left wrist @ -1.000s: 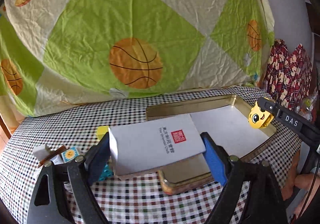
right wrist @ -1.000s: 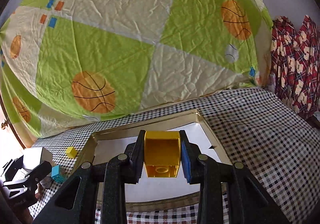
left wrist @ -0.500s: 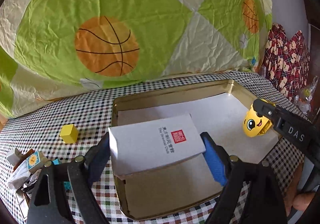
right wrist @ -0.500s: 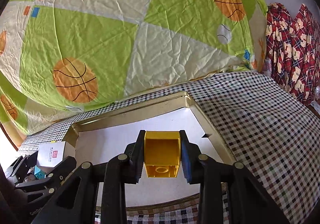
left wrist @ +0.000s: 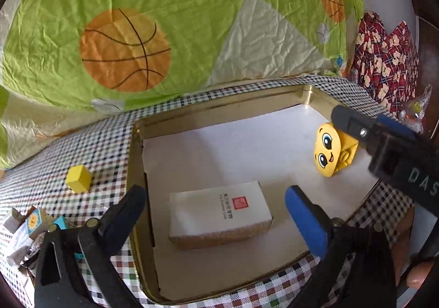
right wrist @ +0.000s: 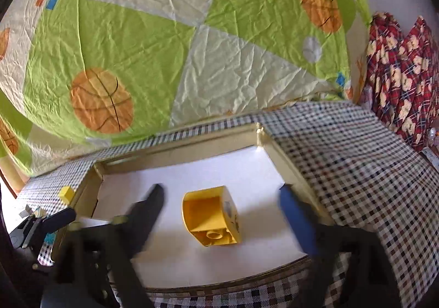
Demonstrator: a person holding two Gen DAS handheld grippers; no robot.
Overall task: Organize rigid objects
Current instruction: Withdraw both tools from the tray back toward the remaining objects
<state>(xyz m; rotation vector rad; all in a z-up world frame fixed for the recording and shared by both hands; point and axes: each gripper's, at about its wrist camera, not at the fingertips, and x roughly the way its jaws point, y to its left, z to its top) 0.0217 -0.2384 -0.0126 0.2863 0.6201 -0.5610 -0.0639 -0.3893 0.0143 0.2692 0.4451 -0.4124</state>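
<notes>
Now both items loose in tray (left wrist: pixel 219 113)

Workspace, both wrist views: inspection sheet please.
Surface: checked cloth under a gold tray.
Job's things: white box and yellow face block lie in the tray; yellow cube outside.
Clutter: small cartons at the cloth's left edge.
Grippers: left claw and right claw open, just released, pads clear.
Cables: nothing seen.
Surroundings: basketball sheet, red patterned fabric.
</notes>
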